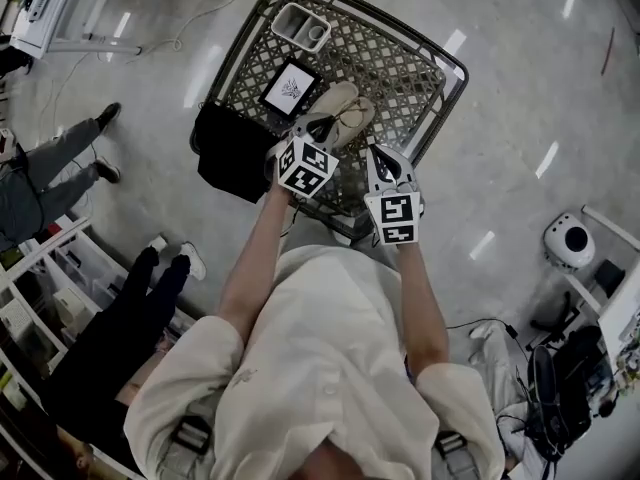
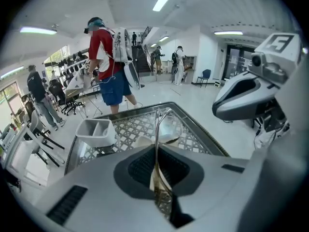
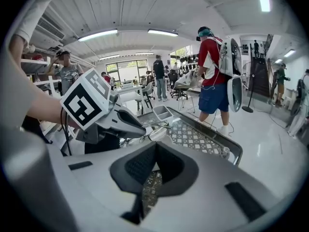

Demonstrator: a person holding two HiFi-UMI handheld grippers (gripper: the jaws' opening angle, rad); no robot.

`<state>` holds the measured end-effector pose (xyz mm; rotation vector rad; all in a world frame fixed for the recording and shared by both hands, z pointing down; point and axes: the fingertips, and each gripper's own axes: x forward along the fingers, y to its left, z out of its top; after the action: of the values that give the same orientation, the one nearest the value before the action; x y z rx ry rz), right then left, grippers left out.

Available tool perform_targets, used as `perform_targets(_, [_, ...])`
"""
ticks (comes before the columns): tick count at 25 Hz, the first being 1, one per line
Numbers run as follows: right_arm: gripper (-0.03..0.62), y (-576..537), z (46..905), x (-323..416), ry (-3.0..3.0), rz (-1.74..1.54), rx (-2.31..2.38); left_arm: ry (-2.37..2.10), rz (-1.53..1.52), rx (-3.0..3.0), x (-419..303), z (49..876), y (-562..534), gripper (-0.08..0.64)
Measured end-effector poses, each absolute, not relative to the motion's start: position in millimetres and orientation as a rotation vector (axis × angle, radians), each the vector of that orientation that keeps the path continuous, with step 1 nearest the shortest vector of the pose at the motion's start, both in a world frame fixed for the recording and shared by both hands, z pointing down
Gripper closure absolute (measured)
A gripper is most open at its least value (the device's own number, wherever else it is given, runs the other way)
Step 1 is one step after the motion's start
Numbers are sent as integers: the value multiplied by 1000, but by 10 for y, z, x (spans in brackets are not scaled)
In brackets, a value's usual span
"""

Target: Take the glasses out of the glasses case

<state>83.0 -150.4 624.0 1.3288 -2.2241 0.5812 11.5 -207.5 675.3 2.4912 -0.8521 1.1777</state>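
Observation:
My left gripper point(image 1: 316, 133) is shut on a pair of thin metal-framed glasses point(image 2: 168, 129), pinching the frame edge-on between its pads, with one clear lens sticking out past the tips. It holds them above the open beige glasses case point(image 1: 345, 108), which lies on the lattice table point(image 1: 440, 63). The right gripper view shows the same glasses point(image 3: 157, 133) at the left gripper's point(image 3: 144, 131) tip. My right gripper point(image 1: 385, 160) hovers just right of the case, jaws together with nothing between them point(image 3: 153, 146).
A white two-compartment tray point(image 1: 300, 25) sits at the table's far end, with a black framed tablet point(image 1: 290, 88) nearer. A black cloth point(image 1: 230, 153) hangs at the table's left edge. A person in a red shirt point(image 2: 108, 66) stands beyond the table.

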Motion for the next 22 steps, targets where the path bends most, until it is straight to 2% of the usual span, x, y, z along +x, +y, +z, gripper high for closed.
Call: perform_targets(22, [586,-1437,5132,928,-2277,327,1488,-928,753,2703,-64,5283,-1869,529])
